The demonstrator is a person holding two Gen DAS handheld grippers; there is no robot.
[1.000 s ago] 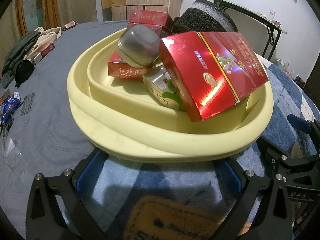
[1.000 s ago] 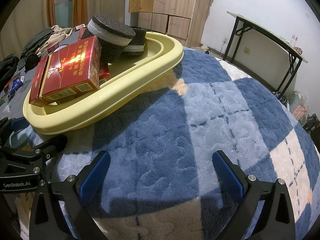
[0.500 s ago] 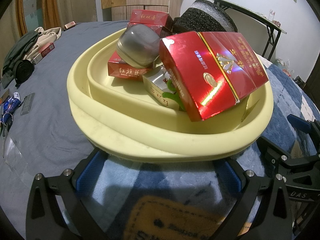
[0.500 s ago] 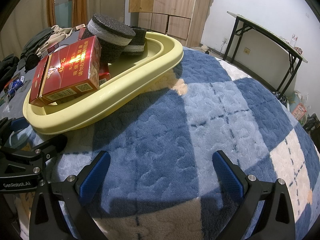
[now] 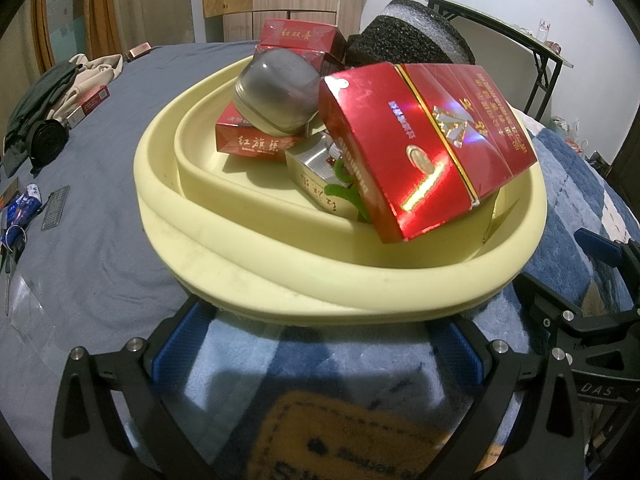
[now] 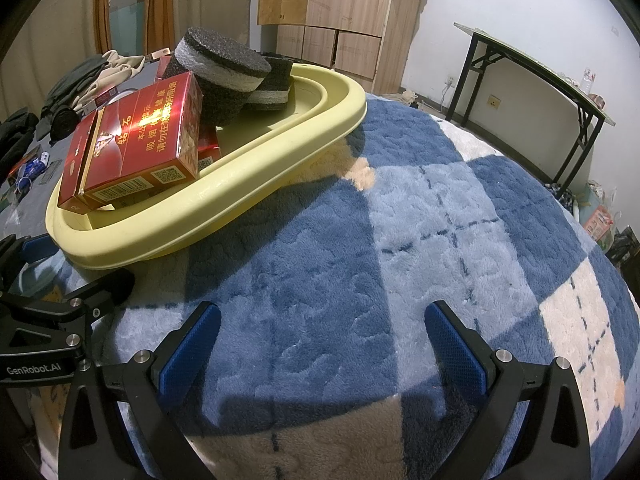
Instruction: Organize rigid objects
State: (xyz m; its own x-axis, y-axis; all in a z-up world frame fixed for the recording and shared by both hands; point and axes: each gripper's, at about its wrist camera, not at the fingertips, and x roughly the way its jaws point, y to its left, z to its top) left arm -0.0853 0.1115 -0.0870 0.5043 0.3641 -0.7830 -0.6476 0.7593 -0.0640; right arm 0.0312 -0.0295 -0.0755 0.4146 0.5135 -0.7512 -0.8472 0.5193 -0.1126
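Left hand-held gripper [image 5: 316, 350] is what I'm working from: its blue-padded jaws stand wide apart with nothing between them, low over the blue-and-white checked fleece blanket [image 6: 420, 232], and the near rim of the pale yellow oval plastic basin [image 5: 280, 276] sits directly ahead, just beyond the fingertips. Inside it, nearest me and a little to the right, the large glossy red cardboard carton [image 5: 424, 140] lies tilted on the pile, one corner over the basin's inner lip, its long axis running from near-left up to far-right. Behind it I see a grey rounded tin [image 5: 276, 92] on smaller red boxes and a black foam disc [image 5: 416, 50] at the back. My right hand-held gripper [image 6: 322, 346], equally wide and empty, faces bare blanket with the basin off to its left, so I judge the left one nearer.
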